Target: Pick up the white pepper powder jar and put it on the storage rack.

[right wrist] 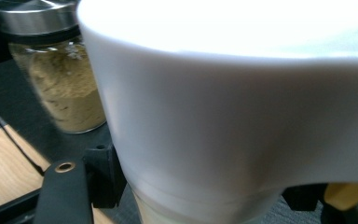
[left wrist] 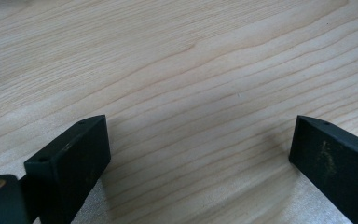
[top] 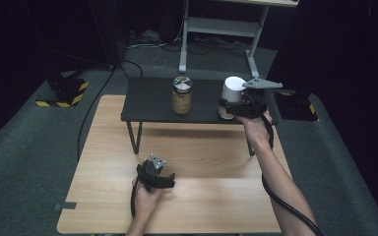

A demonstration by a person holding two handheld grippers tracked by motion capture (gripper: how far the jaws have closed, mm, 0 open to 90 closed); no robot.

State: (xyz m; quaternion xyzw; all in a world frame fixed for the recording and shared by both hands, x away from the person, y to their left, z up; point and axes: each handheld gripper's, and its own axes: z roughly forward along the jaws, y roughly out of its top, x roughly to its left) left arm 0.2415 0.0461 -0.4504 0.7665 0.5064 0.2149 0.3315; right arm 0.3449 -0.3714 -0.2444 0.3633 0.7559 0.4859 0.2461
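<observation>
The right tool (top: 232, 105) is clamped on the white container (top: 234, 91) over the black shelf (top: 150, 101), apparently to set it beside the jar (top: 182, 95) at its left. The left tool (left wrist: 200, 149) rests idle, jaws apart over bare counter (left wrist: 191, 70). In the right gripper view the container (right wrist: 223, 121) sits directly ahead, the jar (right wrist: 56, 79) just beyond.

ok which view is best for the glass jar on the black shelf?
High view: the glass jar stands whole and upright on the black shelf, left of the white container. Right gripper view catches it close but partly behind that container. Left gripper view faces the wooden tabletop.
</observation>
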